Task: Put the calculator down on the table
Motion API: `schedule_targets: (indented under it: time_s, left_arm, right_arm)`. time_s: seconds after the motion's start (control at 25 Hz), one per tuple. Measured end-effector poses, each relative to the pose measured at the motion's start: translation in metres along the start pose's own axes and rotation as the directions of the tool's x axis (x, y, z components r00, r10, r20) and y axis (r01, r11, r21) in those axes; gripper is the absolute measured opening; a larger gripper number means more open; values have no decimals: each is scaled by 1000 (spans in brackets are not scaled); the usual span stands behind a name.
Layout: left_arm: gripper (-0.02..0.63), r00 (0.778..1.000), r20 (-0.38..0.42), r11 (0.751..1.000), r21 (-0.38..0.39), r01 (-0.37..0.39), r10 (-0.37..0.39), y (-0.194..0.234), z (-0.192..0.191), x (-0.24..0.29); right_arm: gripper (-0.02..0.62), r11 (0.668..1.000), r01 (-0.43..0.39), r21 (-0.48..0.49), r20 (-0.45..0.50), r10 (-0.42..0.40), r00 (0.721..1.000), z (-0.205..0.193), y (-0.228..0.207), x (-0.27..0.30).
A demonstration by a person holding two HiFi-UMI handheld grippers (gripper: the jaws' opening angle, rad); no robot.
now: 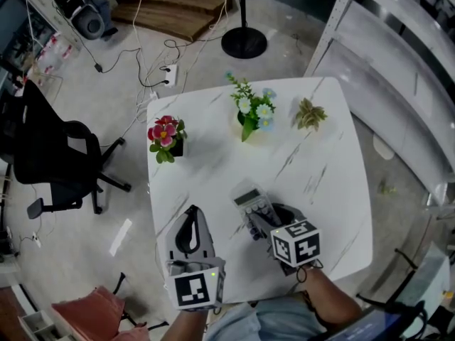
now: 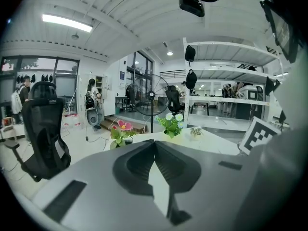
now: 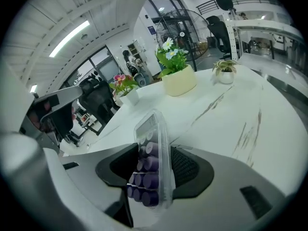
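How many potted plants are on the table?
3: a pink-flowered plant near the left edge, a white-and-blue-flowered plant at the far middle, a small succulent far right. None looks hidden.

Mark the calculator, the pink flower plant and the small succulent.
calculator (image 1: 252,204): head view, on its key face just below the display.
pink flower plant (image 1: 166,134): head view, on the pink blooms.
small succulent (image 1: 311,114): head view, on the middle of its leaves.
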State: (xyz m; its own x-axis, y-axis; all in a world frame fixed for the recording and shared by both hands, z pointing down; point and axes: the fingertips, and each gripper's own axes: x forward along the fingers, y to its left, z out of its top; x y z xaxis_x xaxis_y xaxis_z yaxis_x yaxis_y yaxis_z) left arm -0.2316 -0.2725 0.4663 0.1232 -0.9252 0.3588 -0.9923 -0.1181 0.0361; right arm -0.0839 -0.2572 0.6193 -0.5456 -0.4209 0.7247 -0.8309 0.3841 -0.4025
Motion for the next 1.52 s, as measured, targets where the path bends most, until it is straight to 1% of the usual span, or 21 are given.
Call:
schedule_targets:
  time_s: [0.16,0.28,0.4,0.52,0.56,0.64,0.72,0.8,0.88,0.92,1.0,1.12,1.24,1.36,1.48,1.52]
  left_arm:
    - [7,1000,1,1000,2,1,-1,-3,2,-2]
    - [6,1000,9,1000,7,3,-3,-7,6,-4]
    - [6,1000,24,1000,3,4,-4,-13,15,-9]
    - [6,998,64,1000,2,-4,4,-18,38,-15]
    - [6,997,82,1000,5,-9,9,-20,49,-17]
    - [6,992,124,1000,7,-2,1,-26,69,-25]
    - [6,987,163,1000,6,8,-9,-31,87,-35]
    - [6,980,197,1000,-9,19,-17,-36,106,-44]
    - [6,971,237,999,-25,33,-26,-40,128,-51]
    - [6,968,251,999,-30,36,-28,-40,138,-55]
    - [6,960,279,999,-19,37,-30,-43,156,-62]
    - [6,945,326,999,21,25,-30,-47,174,-73]
    - [6,934,356,999,31,20,-30,-51,184,-79]
    - [6,929,369,999,31,31,-40,-55,188,-80]
    - [6,932,359,999,38,35,-47,-59,187,-80]
    - [6,929,366,998,44,36,-50,-59,188,-80]
  right_arm:
    - [222,1000,12,9,2,-12,1000,-2,-9,-2]
    - [222,1000,16,3,25,-16,1000,4,-10,-9]
    - [221,1000,10,-19,86,-9,996,21,-4,-24]
    - [213,997,13,-80,194,3,981,57,9,-49]
    - [206,995,16,-103,240,9,971,72,16,-61]
    - [183,989,23,-147,334,28,942,100,31,-88]
    - [138,980,33,-197,424,54,904,125,49,-117]
    - [111,967,49,-251,503,87,860,147,66,-145]
    - [39,953,70,-294,570,116,813,165,82,-172]
    - [31,949,79,-306,595,126,794,172,88,-184]
    - [17,943,91,-320,630,140,764,182,98,-204]
    - [15,933,114,-341,664,153,732,191,106,-226]
    - [15,926,141,-351,691,154,706,197,107,-239]
    - [14,925,165,-343,716,145,683,201,106,-248]
    - [14,923,187,-336,734,133,666,202,104,-254]
    - [13,922,197,-334,741,127,659,203,103,-255]
